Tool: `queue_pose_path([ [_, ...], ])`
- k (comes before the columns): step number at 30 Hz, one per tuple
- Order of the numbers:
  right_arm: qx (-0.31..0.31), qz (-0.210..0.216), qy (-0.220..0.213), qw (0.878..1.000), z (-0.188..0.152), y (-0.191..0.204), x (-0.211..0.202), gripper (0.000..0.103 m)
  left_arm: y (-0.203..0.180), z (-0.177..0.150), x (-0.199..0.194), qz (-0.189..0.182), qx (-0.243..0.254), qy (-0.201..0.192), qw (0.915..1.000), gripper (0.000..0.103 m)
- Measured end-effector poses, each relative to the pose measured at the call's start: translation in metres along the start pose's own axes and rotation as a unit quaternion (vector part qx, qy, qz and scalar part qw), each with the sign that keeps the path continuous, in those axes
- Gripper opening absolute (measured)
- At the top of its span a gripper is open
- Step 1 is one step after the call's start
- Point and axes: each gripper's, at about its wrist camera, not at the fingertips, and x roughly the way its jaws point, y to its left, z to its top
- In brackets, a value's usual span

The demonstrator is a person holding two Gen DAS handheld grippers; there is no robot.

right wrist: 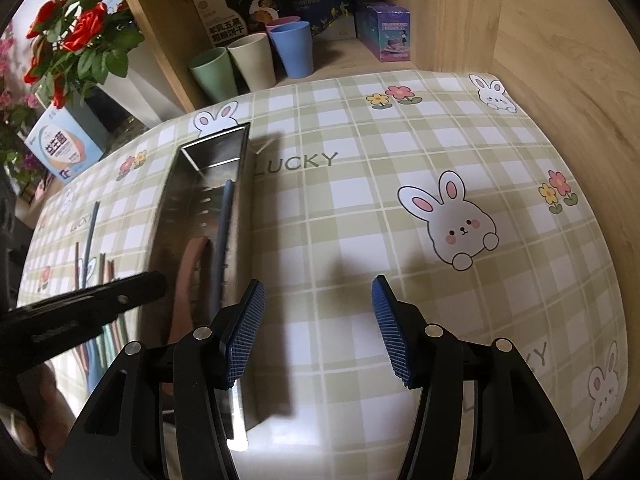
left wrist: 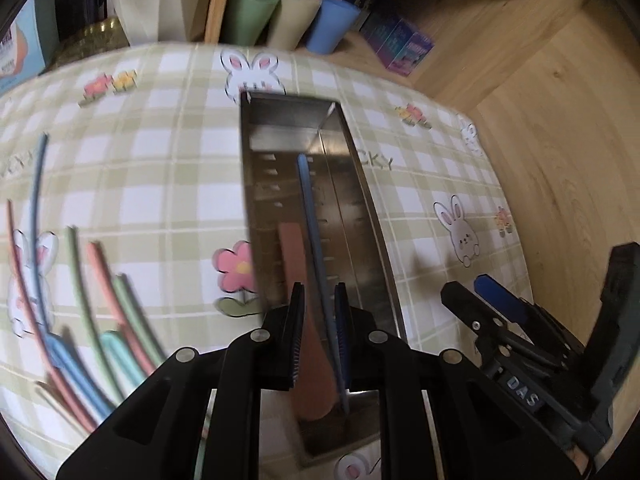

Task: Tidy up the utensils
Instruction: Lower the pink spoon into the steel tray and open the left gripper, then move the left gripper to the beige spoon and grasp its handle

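- Tray (left wrist: 352,184): one, long narrow steel box with a slotted floor, lying on the checked cloth (left wrist: 160,168); the surface is shiny and mirrors what is near it.
- In the tray: one blue utensil (left wrist: 310,216), thin and straight, running lengthwise; one pink utensil (left wrist: 296,264) with a broader flat handle beside it, to its left in the left wrist view.
- Left gripper (left wrist: 318,320): jaws drawn close together over the near end of the tray, ribbed blue pads on either side of the blue utensil's handle and pressing on it.
- Right gripper (right wrist: 318,328): jaws standing well apart, nothing between them; it hangs over bare cloth just beside the tray's right wall.
- Loose utensils (left wrist: 80,300) on the cloth left of the tray: a fanned group of thin matte handles in blue, pink, green and teal; blur prevents an exact count.
- Cloth: smooth, green-and-white check, printed with rabbits, flowers and the word LUCKY.
- Cups (right wrist: 256,60): four in the wooden alcove beyond the cloth, green, cream, blue, and pink behind; plain, tapered.
- Cartons (right wrist: 384,32) stand behind them.
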Motion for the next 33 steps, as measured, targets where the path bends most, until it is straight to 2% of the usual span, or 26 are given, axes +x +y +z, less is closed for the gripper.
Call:
queue_pose_path([
  [5,0.0,0.016,-0.007,1.0,-0.006,0.025,-0.005,0.054,0.032,-0.004,-0.048,0.01,0.012,-0.042,0.999,0.015],
  [10,-0.011,0.033,-0.005,0.999,-0.014,0.058,-0.003,0.054,0.093,-0.026,-0.088,0.048,-0.026,-0.063,0.9965,0.015],
  [15,-0.028,0.046,0.002,0.999,-0.023,0.091,0.003,0.054,0.147,-0.063,-0.101,0.078,-0.091,-0.041,0.992,0.016],
  [17,-0.037,0.05,0.005,0.998,-0.028,0.103,0.004,0.054,0.161,-0.076,-0.103,0.078,-0.106,-0.028,0.9909,0.017],
  [23,-0.059,0.056,0.014,0.997,-0.041,0.126,0.006,0.054,0.164,-0.108,-0.086,0.054,-0.117,0.022,0.9914,0.018],
  [27,-0.061,0.053,0.014,0.997,-0.045,0.126,0.003,0.054,0.152,-0.112,-0.077,0.045,-0.097,0.038,0.9936,0.028],
  [31,-0.057,0.05,0.014,0.997,-0.046,0.122,0.003,0.054,0.145,-0.114,-0.071,0.056,-0.087,0.049,0.9934,0.034],
  [33,-0.058,0.051,0.014,0.997,-0.047,0.121,0.002,0.054,0.141,-0.115,-0.066,0.063,-0.081,0.053,0.9933,0.041],
])
